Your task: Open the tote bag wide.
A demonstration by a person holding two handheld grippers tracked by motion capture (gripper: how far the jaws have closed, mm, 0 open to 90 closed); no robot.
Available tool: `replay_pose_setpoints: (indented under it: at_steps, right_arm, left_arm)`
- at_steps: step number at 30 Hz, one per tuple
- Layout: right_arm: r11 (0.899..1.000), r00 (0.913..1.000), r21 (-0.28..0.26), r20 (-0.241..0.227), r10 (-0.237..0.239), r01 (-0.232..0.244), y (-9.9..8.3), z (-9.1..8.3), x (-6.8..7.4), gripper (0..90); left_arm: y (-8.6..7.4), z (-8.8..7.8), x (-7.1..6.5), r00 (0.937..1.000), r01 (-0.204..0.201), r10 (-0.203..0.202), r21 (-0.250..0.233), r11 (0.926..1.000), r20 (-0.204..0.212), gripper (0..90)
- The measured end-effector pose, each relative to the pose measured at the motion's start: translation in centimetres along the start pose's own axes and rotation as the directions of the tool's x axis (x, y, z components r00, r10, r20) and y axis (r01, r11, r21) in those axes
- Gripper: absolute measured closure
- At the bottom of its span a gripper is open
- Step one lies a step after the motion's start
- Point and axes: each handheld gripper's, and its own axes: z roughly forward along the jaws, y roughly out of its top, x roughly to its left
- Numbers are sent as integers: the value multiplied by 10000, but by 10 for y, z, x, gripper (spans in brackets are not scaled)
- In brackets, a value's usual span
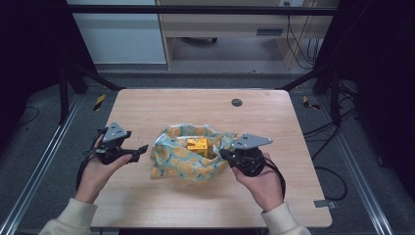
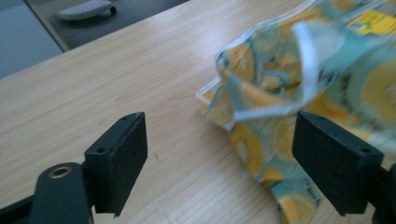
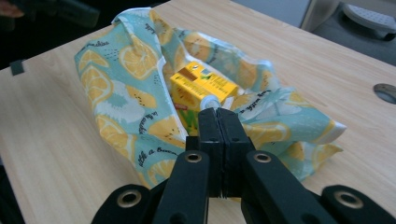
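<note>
Cursive dark lettering runs along the lemon-print cloth lying bunched on the bench; in the right gripper view one line near its lower fold reads roughly "…lle a… Brown…", too small to make out in full. Print on the yellow carton inside the cloth stays illegible.

The high view looks down and forward over the pale wooden bench; both gripper views sit close and low, sharing the lemon-printed teal cloth, somewhat blurred in the left one.
</note>
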Motion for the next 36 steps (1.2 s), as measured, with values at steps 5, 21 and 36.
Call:
replay_pose_setpoints:
  at_steps: [5,21,36]
  right_arm:
    - [9999,10000,67,-56,-76,76,-1,4,3,893]
    - [9999,10000,116,34,77,-77,-4,4,-2,884]
    - [9991,9990,-378,389,227,-212,-2,-7,-6,888]
  left_arm:
    - [29,1,-14,9968,-723,722,21,9974,334,211]
    - [38,42,-42,9800,-1176,962,1167,9862,1740,175]
    - [36,18,-50,9794,-1361,1359,-88,9907,1493,879]
